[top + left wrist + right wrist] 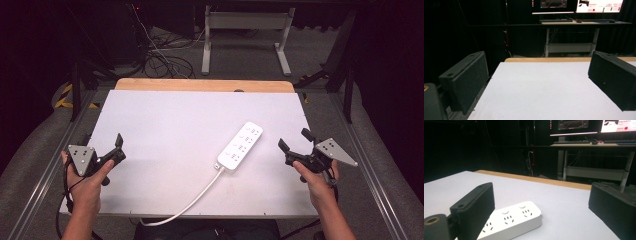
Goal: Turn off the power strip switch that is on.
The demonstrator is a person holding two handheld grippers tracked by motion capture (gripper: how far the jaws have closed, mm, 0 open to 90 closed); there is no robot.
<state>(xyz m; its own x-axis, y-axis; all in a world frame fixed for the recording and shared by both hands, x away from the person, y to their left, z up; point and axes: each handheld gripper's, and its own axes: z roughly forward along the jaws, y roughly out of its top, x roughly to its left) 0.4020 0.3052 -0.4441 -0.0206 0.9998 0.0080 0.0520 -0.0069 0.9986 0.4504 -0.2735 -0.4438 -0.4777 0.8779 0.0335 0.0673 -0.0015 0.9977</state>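
Two grippers hovered at the near corners of the table (165,115), and both had their fingers spread wide with nothing between them. The left gripper (118,148) sat by the left edge over bare white surface, well apart from anything. The right gripper (292,141) was held near the right edge, its fingers pointing inward toward the power strip (240,147), which lay flat on the table right of centre, angled from near-left to far-right. In the right gripper view the power strip (510,222) lay just beyond the left finger (472,211), sockets up, not touched.

A white cord (192,200) ran from the strip's near end down over the front edge of the table, and it looked like the main hazard. If the strip were lifted or slid away from the person, the cord would likely pull taut against the edge and tug the strip askew or out of the grip. The body was smooth, hard plastic and wide; a pinch taken across its width near one end would probably let it pivot or slip. Closing from this low angle could also shove it sideways instead of seizing it.
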